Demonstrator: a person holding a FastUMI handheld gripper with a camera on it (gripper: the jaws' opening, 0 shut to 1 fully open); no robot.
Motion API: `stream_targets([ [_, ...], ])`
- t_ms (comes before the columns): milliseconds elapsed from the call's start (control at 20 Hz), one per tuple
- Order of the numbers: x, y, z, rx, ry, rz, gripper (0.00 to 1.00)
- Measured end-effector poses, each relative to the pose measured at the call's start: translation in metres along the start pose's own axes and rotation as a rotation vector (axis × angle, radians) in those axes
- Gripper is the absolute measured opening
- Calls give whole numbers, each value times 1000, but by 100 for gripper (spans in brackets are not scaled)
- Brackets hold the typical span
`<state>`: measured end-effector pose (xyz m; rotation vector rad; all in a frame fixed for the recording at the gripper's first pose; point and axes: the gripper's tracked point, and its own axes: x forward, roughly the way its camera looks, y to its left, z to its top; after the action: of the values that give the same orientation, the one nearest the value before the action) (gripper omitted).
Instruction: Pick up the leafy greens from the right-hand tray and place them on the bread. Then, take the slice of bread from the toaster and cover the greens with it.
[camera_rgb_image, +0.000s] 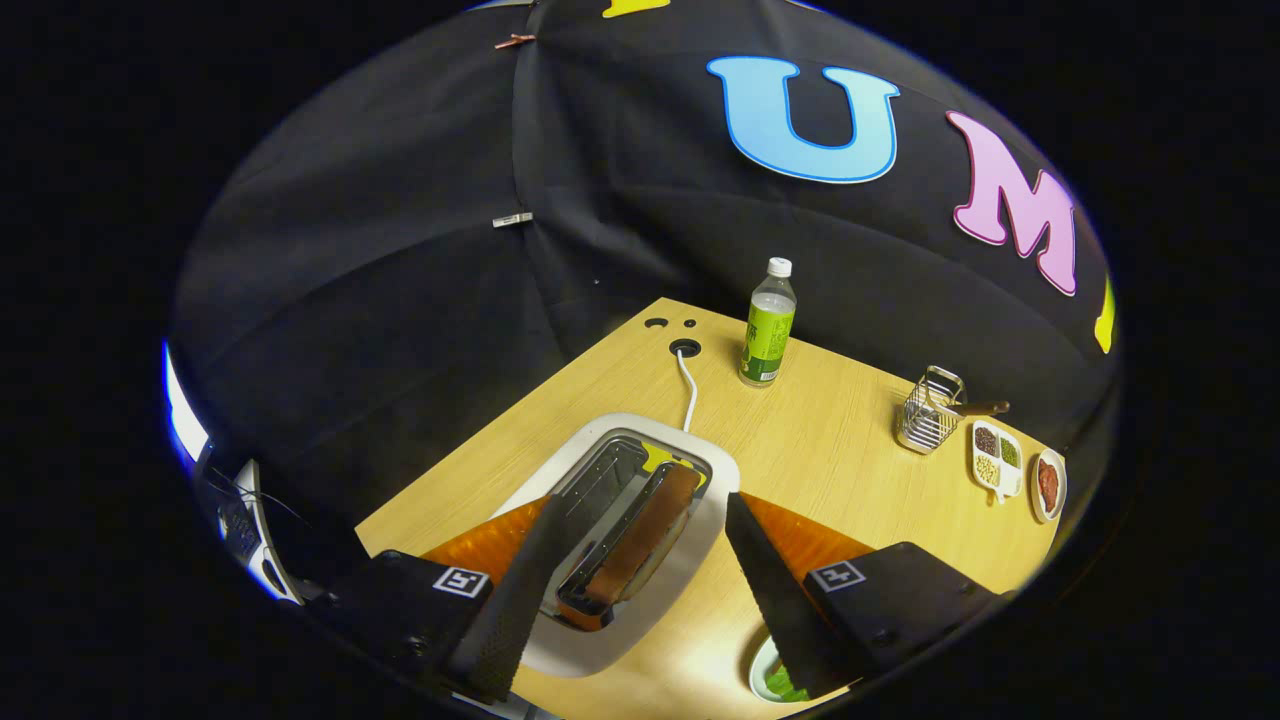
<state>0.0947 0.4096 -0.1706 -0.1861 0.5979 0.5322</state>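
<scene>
The brown toasted bread slice (645, 535) stands in the right slot of the white 2-slot toaster (700, 520) on the wooden table (830, 440), between the spread fingers of the gripper (640, 530) hovering above. Open tabletop lies far right, toward the green-labelled bottle (768, 325).

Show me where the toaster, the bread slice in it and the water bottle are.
toaster (700, 545): gripper view, on its white right rim.
bread slice (650, 535): gripper view, on its brown crust in the slot, between the open tool's fingers.
water bottle (768, 335): gripper view, on its green label.
</scene>
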Motion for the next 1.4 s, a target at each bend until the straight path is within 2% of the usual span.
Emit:
stream_targets([
  [50, 4, 3, -3, -3, 5, 1, 99],
  [150, 11, 1, -9, -2, 26, -15, 93],
  [350, 17, 3, -8, 15, 28, -33, 74],
  [450, 17, 5, -12, 31, 47, -29, 51],
  [600, 17, 3, -13, 46, 57, -15, 29],
  [700, 18, 5, -13, 65, 57, 18, 28],
  [900, 8, 5, -8, 174, 58, 66, 14],
  [1200, -18, -3, 20, 157, -24, 95, 12],
  [1400, -48, -17, 51, 205, -111, 148, 12],
])
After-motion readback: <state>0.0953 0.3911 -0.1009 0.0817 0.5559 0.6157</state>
